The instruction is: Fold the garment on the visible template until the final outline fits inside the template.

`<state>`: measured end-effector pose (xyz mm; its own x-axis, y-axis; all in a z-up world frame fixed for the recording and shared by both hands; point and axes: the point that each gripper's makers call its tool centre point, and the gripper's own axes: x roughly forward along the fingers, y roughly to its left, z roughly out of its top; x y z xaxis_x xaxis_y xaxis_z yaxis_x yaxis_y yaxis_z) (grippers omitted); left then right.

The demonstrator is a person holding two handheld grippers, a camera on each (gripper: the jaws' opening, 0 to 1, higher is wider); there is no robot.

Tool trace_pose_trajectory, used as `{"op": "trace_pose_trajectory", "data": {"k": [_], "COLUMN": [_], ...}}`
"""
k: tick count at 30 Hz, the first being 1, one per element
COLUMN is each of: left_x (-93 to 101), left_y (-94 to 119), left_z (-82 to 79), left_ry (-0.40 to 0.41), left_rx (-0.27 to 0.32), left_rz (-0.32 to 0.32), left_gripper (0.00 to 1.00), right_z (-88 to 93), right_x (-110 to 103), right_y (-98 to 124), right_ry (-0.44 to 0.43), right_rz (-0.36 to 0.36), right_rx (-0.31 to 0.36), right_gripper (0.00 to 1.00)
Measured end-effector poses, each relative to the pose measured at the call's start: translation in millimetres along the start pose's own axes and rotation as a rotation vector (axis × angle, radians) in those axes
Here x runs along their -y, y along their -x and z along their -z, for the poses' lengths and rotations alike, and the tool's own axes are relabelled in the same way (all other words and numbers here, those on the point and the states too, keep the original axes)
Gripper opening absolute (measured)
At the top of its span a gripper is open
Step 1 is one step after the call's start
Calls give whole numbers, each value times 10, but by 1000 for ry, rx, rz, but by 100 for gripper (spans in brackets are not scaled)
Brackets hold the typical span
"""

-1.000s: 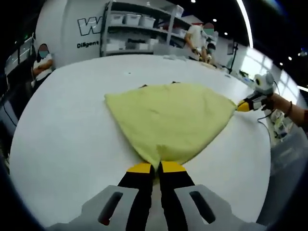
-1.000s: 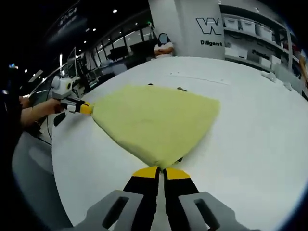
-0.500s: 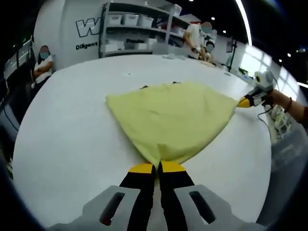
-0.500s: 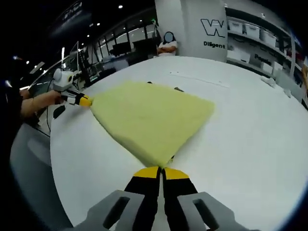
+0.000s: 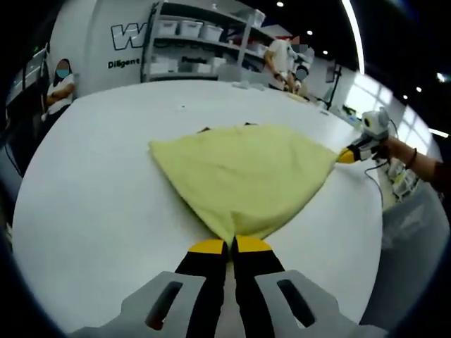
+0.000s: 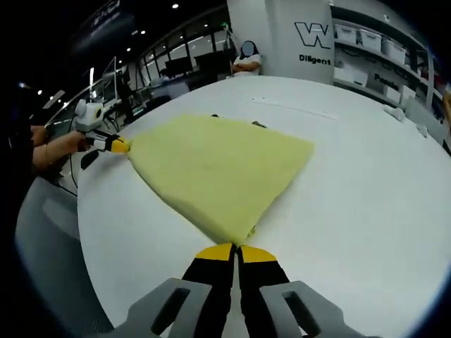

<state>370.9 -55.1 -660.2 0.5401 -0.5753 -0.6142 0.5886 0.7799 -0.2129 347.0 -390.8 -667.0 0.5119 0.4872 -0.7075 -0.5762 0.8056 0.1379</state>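
On the white counter point(image 5: 84, 211) a pale yellow garment point(image 5: 243, 176) lies spread flat, with small dark template marks point(image 5: 204, 129) peeking from under its far edge. The left gripper point(image 5: 230, 245) is clamped on one near corner of the cloth; the right gripper point(image 6: 235, 248) is pinched shut on the other corner, across the counter. To fold well, I judge both corners should rise together, the edge between them kept taut, then travel level toward the far edge, so the fold lands square and no cloth strays past the marks.
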Motion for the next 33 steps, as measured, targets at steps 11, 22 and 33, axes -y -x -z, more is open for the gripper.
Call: {"op": "trace_pose_trajectory", "data": {"k": [11, 22, 33], "left_x": [121, 172, 171], "left_y": [151, 230, 232], "left_z": [166, 281, 368], "left_ry": [18, 31, 59], "left_rx": [3, 12, 2], "left_rz": [46, 69, 44], "left_gripper": [0, 0, 0], "right_z": [146, 256, 247], "right_x": [-128, -214, -209], "right_y": [94, 149, 158], "right_ry": [-27, -48, -134], "right_rz": [-11, -16, -12], "right_rx": [-4, -11, 1], "right_gripper": [0, 0, 0]}}
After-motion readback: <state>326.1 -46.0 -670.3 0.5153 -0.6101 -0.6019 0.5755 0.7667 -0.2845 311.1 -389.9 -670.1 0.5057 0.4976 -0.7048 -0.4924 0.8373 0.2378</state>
